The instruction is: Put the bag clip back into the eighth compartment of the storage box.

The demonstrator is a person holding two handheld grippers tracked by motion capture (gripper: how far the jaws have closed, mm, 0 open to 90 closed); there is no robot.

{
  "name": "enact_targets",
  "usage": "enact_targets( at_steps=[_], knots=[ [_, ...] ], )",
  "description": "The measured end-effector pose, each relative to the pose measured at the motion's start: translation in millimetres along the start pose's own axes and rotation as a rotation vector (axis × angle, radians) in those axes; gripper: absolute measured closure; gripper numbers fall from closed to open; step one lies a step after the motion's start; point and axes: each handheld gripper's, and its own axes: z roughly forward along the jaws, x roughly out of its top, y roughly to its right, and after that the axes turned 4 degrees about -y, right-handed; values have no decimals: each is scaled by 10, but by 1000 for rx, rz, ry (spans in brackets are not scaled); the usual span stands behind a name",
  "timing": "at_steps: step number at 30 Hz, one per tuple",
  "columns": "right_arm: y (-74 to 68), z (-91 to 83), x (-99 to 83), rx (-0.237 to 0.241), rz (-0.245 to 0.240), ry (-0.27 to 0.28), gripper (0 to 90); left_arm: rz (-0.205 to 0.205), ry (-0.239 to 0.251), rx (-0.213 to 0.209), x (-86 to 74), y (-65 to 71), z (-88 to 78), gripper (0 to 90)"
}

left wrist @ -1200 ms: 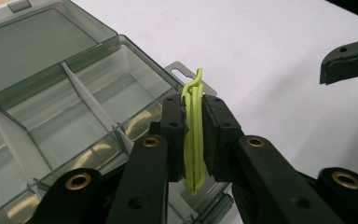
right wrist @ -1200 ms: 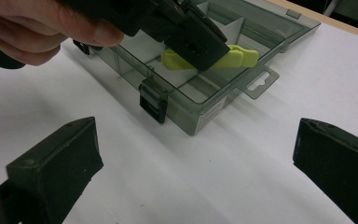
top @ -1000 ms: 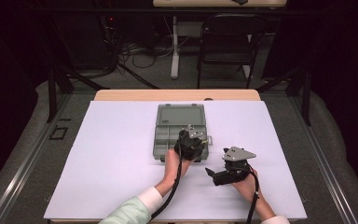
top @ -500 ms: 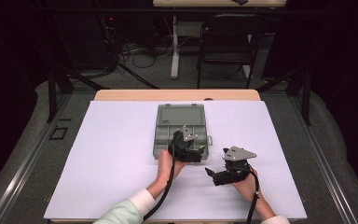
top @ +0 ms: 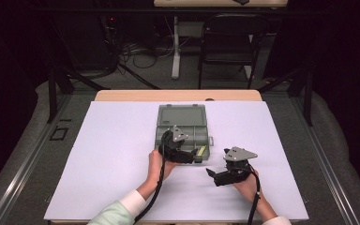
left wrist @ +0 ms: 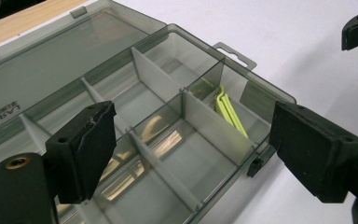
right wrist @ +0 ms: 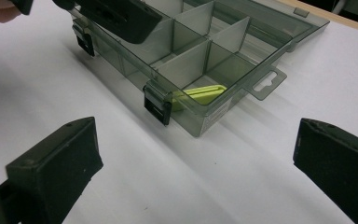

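Smoked-grey compartment box (top: 183, 131) open at mid worktop (top: 98, 154), lid (top: 180, 115) laid flat on the far side, tray toward the person. Yellow-green clip (left wrist: 230, 114) lying in the tray's near right corner compartment, beside the front wall; seen through the wall in the right gripper view (right wrist: 200, 95), partly masked by the black latch (right wrist: 158, 109). Exact shape of clip hard to make out; one end hidden behind a divider in the left gripper view.

Left gripper (top: 180, 152) over the tray's near edge, angled toward the clip's corner. Jaws just been opening, now wide, nothing between the pads, tray compartments visible through the gap. Near part of the tray covered by this gripper in the high view. Brownish glints in two middle compartments: contents or reflection, cannot tell.

Right gripper (top: 227, 174) low over bare worktop, right of and nearer than the box, well apart from it, pointing toward the tray's corner. Jaws wide, empty, white surface only between them. Tip of one jaw cut off at the upper right of the left gripper view.

Hang tab (right wrist: 265, 81) projecting from the tray's right side. Lid lettering mirrored, unreadable. Second latch (right wrist: 84, 39) partly under the left gripper's jaw.

Broad open worktop left and right of the box; near edge just behind both hands. Wooden strip (top: 178, 95) along the far edge.
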Motion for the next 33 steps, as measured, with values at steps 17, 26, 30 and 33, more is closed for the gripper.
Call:
enact_targets(
  at_steps=[17,26,30,33],
  knots=[
    [21,37,9,23,5,1,0,33,-3,23,-125,-198,-327,33],
    [38,13,4,23,11,2,0,29,-20,32,-202,-330,-452,0],
    [59,-1,0,18,20,2,0,26,-21,41,-225,-383,-494,0],
    [45,4,-2,18,18,-3,0,28,-30,43,-238,-423,-531,0]
  ],
)
